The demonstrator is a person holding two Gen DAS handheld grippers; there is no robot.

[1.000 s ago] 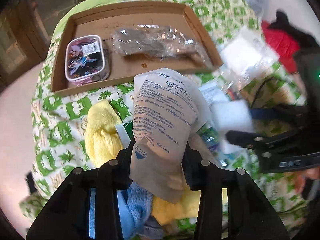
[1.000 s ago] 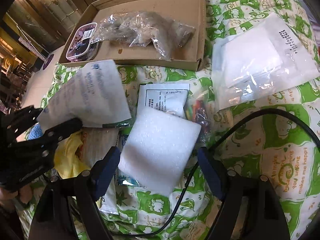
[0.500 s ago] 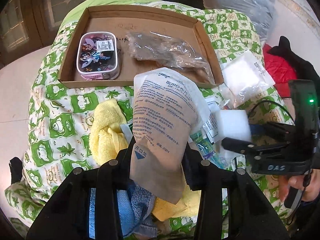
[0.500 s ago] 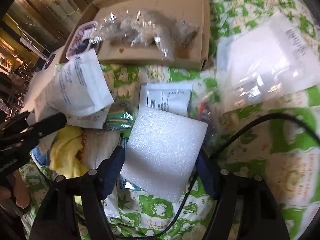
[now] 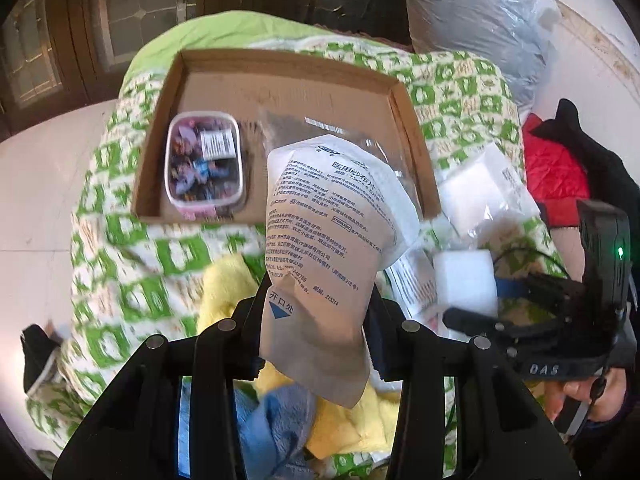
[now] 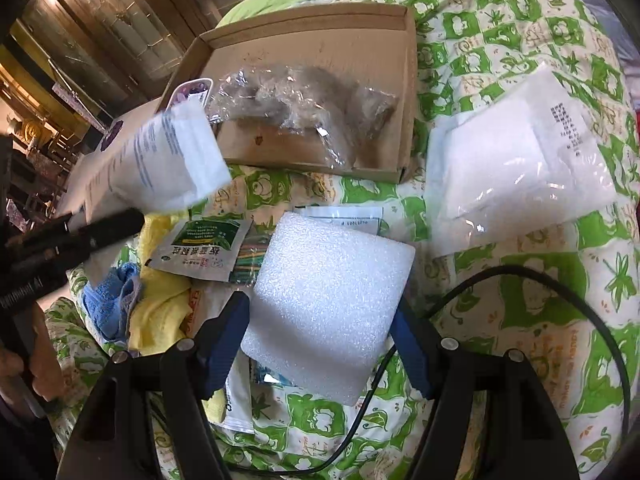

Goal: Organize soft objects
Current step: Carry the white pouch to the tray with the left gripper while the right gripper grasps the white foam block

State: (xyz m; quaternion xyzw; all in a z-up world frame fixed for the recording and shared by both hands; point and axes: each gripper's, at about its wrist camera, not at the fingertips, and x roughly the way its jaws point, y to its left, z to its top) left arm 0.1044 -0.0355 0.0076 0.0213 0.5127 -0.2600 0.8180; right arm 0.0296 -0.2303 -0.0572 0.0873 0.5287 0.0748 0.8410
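Left gripper (image 5: 316,320): clamped on white printed gauze packet (image 5: 332,232), lifted in front of brown cardboard tray (image 5: 416,152).
Right gripper (image 6: 320,340): closed around white square foam pad (image 6: 332,304), above green-patterned quilt (image 6: 560,280).

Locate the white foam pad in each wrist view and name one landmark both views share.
Left wrist: the white foam pad sits at the right, just ahead of the right gripper.
Right wrist: the pad fills the lower centre, between the right gripper's fingers.
Shared landmark: the cardboard tray, beyond the pad in both.
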